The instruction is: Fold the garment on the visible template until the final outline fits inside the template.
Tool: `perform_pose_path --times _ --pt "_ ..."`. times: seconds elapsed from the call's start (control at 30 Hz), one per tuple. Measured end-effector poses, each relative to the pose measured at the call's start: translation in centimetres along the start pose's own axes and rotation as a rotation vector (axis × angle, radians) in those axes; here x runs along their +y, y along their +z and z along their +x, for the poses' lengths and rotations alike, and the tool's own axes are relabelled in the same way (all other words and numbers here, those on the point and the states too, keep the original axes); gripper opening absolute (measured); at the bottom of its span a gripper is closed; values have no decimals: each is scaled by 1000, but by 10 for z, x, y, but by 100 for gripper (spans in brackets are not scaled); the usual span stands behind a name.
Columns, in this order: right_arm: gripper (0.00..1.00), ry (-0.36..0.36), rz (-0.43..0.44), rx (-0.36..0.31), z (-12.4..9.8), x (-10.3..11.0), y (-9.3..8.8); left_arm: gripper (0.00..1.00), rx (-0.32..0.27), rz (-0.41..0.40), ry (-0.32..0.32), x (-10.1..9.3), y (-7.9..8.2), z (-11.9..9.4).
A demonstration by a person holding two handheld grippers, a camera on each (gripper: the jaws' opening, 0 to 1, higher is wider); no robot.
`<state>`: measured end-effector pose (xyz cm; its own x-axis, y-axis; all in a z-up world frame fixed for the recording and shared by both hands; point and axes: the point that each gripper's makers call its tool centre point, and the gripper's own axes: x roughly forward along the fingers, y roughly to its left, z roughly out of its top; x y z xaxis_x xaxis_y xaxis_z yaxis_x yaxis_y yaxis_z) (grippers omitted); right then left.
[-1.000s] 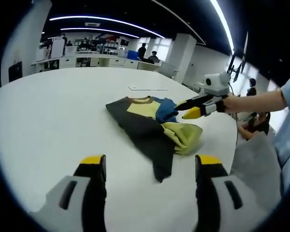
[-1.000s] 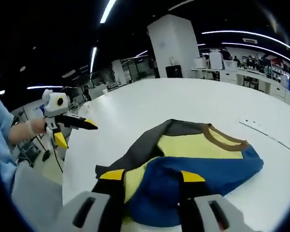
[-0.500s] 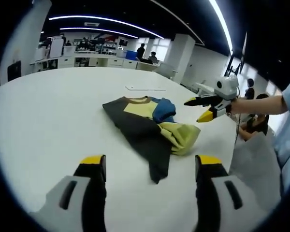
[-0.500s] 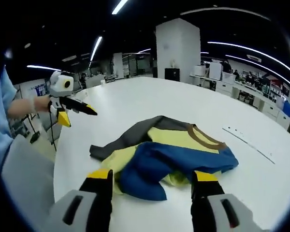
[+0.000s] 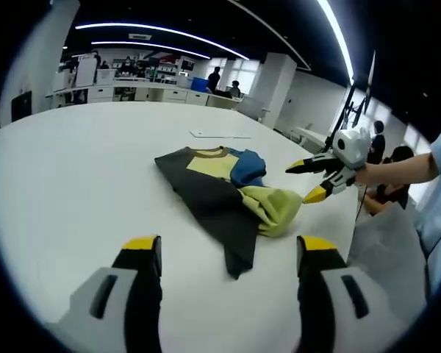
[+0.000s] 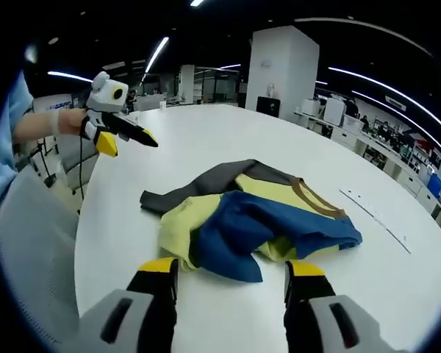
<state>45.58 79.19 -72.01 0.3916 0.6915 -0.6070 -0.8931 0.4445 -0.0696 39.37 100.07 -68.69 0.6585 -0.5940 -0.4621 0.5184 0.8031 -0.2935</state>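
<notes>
- Garment (image 5: 228, 197) lies bunched mid-bench (image 5: 73, 169).
- Left tool (image 5: 224, 254) and right tool (image 6: 231, 272) both spread, holding nothing.
- Risk: grabbing stacked layers could drag the whole pile, not fold it.

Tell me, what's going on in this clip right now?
A person holds two yellow-tipped grippers over a round white table. A crumpled yellow, blue and dark grey garment lies on it, loosely bunched, not folded flat. The left gripper and the right gripper are both open, apart from the cloth and holding nothing.
</notes>
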Motion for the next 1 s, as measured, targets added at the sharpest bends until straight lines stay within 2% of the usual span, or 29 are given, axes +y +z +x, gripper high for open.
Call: perform_pose_path --times 0.1,0.17,0.77,0.93,1.0 --pt "53 -6 -7 3 1 0 -1 72 -3 -3 1 0 0 -1" --pt "53 2 24 5 3 0 -3 71 -2 -7 1 0 0 -1" --pt "52 -7 39 21 5 -4 -11 71 -1 -7 3 1 0 0" --pt "50 -25 60 6 0 -12 -8 71 -1 -7 -2 -1 -1 1" --pt "49 -26 98 -19 -1 -14 -5 71 0 -7 -1 0 -1 1"
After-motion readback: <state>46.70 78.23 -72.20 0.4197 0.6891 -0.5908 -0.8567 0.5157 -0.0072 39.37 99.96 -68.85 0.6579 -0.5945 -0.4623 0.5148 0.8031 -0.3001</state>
